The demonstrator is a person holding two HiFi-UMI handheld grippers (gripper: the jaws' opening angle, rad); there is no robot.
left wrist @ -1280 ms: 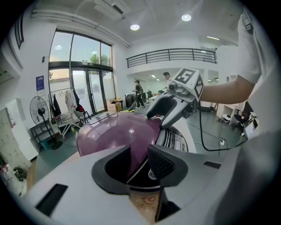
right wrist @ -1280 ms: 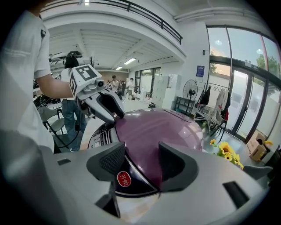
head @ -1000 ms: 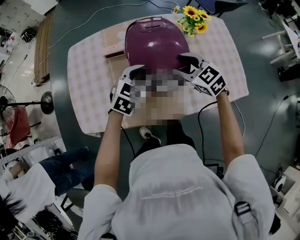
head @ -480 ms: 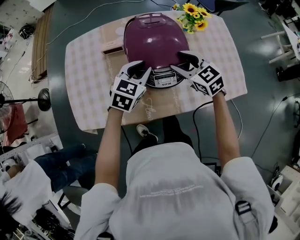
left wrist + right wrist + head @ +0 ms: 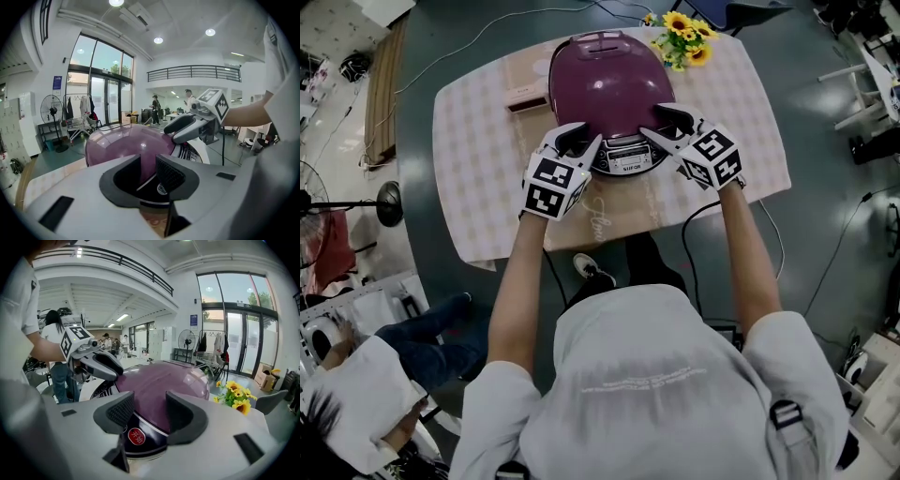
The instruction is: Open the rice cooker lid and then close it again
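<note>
The rice cooker (image 5: 605, 82) stands on the checked table (image 5: 478, 150) with its purple lid down. My left gripper (image 5: 581, 141) is at the lid's front left edge, my right gripper (image 5: 661, 125) at its front right edge, on either side of the white control panel (image 5: 625, 161). In the left gripper view the left gripper (image 5: 147, 164) has been closing but is still open, with the lid's (image 5: 122, 145) rim showing in the gap. In the right gripper view the right gripper (image 5: 149, 401) has just closed a little and stays open above a red round button (image 5: 136, 436), pads apart from it.
A bunch of sunflowers (image 5: 684, 37) stands at the table's far right corner. A small pink box (image 5: 522, 97) lies left of the cooker. A cable (image 5: 698, 234) hangs off the near table edge. A fan (image 5: 389, 202) and a seated person (image 5: 366, 375) are on the left.
Both grippers stay at the cooker's front edge and have rolled a little. The lid stays down throughout.
</note>
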